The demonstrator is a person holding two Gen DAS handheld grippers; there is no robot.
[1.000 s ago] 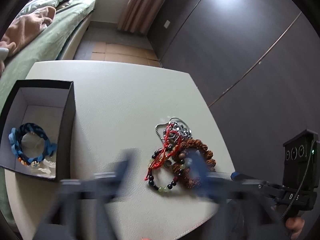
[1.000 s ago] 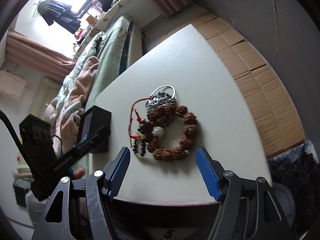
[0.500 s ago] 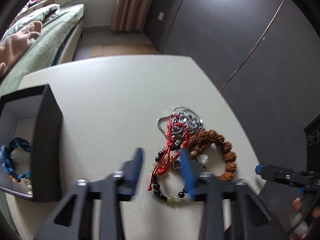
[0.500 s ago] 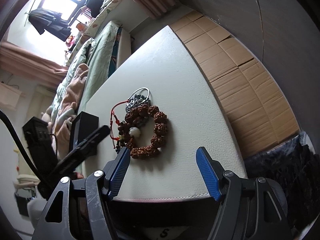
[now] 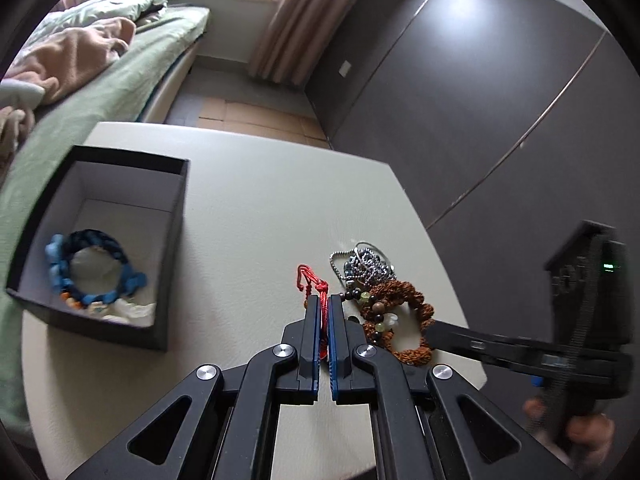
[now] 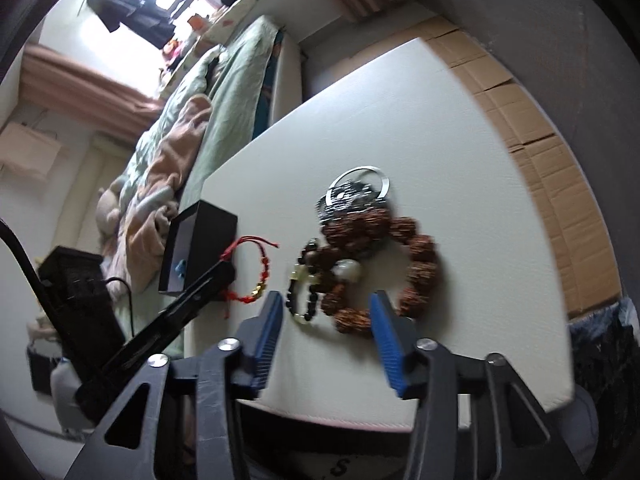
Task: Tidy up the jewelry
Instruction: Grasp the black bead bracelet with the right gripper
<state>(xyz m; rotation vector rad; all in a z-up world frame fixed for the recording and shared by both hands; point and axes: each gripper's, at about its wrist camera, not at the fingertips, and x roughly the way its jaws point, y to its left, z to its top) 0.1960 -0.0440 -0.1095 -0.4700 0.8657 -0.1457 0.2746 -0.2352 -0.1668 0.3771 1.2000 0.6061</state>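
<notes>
Box (image 5: 176,216): black and open-topped, at the left of the pale table (image 5: 260,208); in the left wrist view it sits closer in and more fully in sight than half a second ago.
Blue bracelet (image 5: 90,272): lies on the box floor with some pale beads beside it, in the same spot as a second ago.
Left gripper (image 5: 324,308): claw together, clamped on the red cord bracelet; a second ago its blurred fingers stood wide apart, and half a second ago they straddled the near left part of the pile.
Red cord bracelet (image 5: 310,280): pinched between the left pads, its loop sticking out past the tips. In the right wrist view (image 6: 256,272) it is stretched out to the left, clear of the pile, where earlier it lay tangled in it.
Dark bead bracelet (image 6: 304,284): on the table just right of the red cord, touching the brown one.
Brown bead bracelet (image 6: 416,264): at the right of the pile, flat on the table, still under the silver chain (image 6: 352,196) at its far edge.
Right gripper (image 6: 325,314): claw apart and closing, narrower than half a second ago; the near ends of the dark and brown bracelets lie between its blue pads, which do not press on them.
Hand (image 5: 568,428): holds the right gripper's handle at the near right of the left wrist view.
</notes>
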